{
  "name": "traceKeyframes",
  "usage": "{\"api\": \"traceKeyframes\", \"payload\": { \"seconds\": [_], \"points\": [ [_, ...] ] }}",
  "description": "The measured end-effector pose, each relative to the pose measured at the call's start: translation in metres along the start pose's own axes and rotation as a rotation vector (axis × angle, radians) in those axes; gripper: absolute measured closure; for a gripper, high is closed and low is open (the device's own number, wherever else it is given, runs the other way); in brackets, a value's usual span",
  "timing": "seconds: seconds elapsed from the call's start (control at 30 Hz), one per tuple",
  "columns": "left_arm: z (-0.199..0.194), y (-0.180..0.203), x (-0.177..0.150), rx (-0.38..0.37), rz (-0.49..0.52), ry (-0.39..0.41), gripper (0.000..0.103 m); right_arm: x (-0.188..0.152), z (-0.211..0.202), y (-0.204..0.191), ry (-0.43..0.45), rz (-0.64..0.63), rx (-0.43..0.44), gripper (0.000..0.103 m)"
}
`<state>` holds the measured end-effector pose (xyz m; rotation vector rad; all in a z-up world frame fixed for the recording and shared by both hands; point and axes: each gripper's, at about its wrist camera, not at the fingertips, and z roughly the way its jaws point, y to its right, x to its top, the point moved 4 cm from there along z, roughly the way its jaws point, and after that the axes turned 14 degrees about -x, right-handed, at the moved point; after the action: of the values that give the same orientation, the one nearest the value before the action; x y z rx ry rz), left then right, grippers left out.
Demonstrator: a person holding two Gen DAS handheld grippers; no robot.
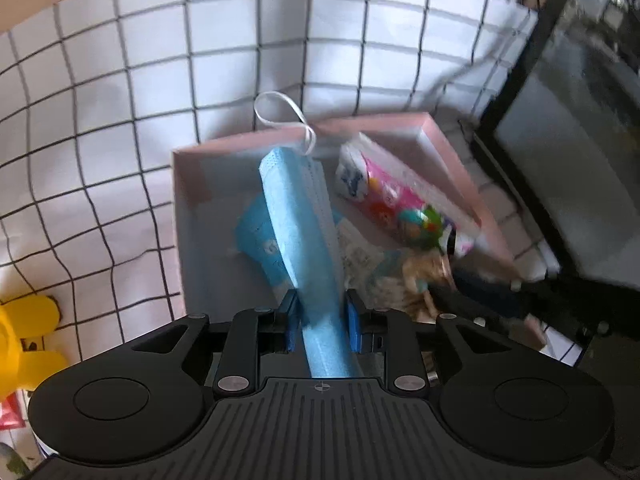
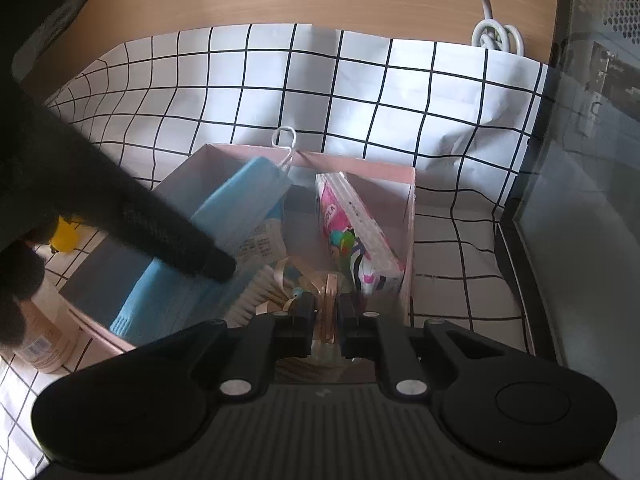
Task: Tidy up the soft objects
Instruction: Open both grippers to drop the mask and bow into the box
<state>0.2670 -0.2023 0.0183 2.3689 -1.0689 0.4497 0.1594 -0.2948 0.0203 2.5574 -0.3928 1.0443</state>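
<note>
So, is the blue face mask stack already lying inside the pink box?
Not yet. The left gripper holds the blue mask stack by one end; the other end slants over the pink box.

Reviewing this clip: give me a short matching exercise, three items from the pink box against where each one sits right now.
Items:
1. stack of blue face masks
2. pink tissue pack
3. gold ribbon bundle

Places:
A. between the right gripper's fingers
B. leaning along the right wall of the pink box
C. clamped in the left gripper, elastic loop over the box's far rim

Pairs: 1-C, 2-B, 3-A
</note>
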Motion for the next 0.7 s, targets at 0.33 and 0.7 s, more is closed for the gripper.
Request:
{"api": "traceKeyframes", "payload": {
  "seconds": [0.33,0.7],
  "points": [
    [-0.050,0.007,0.016,-0.062,-0.013,0.222,0.076,0.000,-0.022,0.006,0.018,0.072,0.067,0.051],
    [-0.088,0.008,0.002,-0.201,-0.043,0.363,0.076,-0.002,-0.074,0.034,0.115,0.193,-0.013,0.042]
  ]
}}
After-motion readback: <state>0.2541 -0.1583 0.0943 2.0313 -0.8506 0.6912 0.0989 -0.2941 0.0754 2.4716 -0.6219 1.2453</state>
